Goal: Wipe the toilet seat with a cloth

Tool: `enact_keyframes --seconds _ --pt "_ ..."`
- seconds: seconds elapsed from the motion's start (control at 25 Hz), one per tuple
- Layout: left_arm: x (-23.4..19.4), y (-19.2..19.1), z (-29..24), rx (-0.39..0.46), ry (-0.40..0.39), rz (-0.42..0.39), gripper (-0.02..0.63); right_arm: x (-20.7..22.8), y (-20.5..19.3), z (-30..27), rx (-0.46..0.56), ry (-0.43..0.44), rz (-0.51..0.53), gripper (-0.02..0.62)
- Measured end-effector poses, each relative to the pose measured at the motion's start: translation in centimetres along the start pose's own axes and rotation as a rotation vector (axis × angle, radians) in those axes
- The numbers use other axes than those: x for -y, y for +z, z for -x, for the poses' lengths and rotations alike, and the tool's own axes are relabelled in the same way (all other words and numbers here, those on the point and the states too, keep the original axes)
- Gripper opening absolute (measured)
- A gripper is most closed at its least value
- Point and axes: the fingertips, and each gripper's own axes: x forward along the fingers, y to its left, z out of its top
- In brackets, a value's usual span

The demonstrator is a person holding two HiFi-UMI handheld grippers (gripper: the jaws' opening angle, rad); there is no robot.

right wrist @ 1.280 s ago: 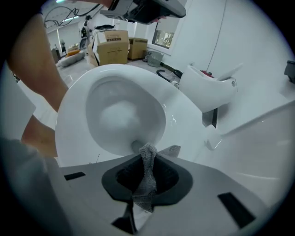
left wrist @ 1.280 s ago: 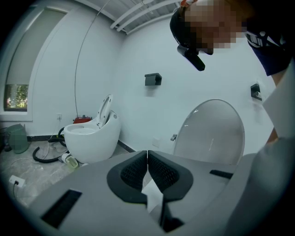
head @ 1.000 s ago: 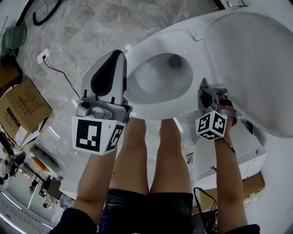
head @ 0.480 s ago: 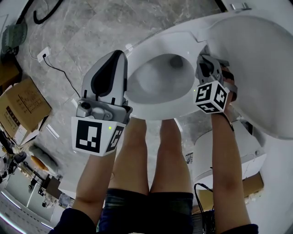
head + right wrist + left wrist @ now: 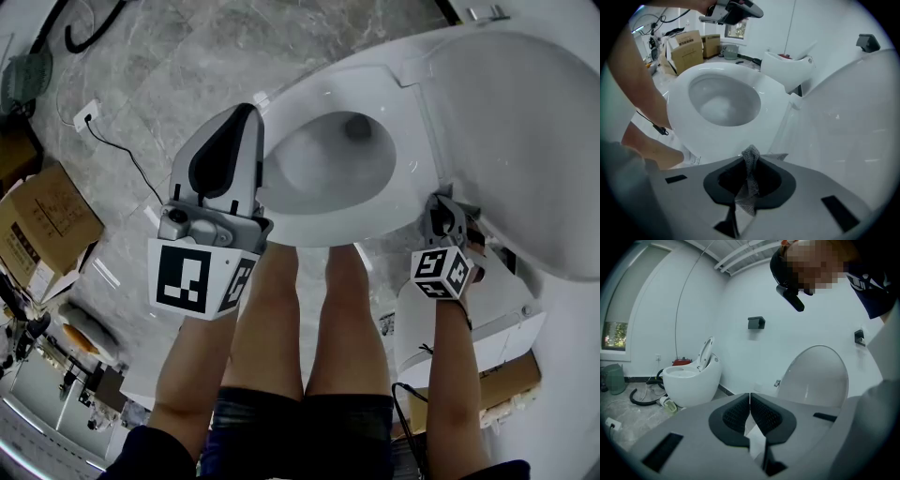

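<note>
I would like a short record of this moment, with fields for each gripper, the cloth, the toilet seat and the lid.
left gripper: jaws together, nothing between them, held by the seat's left side
right gripper: shut on the cloth, at the seat's right side
cloth: grey mesh, bunched between the jaws, tip poking out past them
toilet seat: white, lowered onto the bowl
lid: raised
cloth touching seat: cannot tell
</note>
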Motion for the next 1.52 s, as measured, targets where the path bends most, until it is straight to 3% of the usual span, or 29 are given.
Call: enact_keyframes --seconds 0.36,0.64,0.76,0.92,1.12,1.32,1.52 --pt "-0.1 -0.6 0.4 -0.01 -0.004 0.003 0.023 3.2 4.6 -1.2 0.118 -0.022 -0.018 0.064" --pt "-0.1 -0.7 0.2 -0.008 -0.007 -0.003 0.023 8.4 12.6 -4.9 0.242 -0.062 0.013 0.064" --pt "-0.2 -0.6 0.2 -0.007 -0.006 -0.002 0.023 8.5 12.9 -5.0 0.254 -0.06 0.017 0.064" --pt "-0.4 -0.7 0.1 -0.008 -0.007 -0.001 0.023 4.1 9.6 -4.3 0.185 0.012 0.058 0.064" --pt "-0.8 -0.6 0.2 -0.011 -0.01 0.001 0.023 -5.8 6.4 -2.9 0.102 0.17 0.059 0.063" --pt "-0.8 -0.4 0.1 -0.009 -0.013 -0.004 0.023 -14.9 10.2 -1.6 0.151 0.318 -0.022 0.061" --pt "-0.6 -0.5 0.5 -0.013 -0.018 -0.011 0.023 -19.8 14.4 -0.9 0.223 0.408 0.008 0.061"
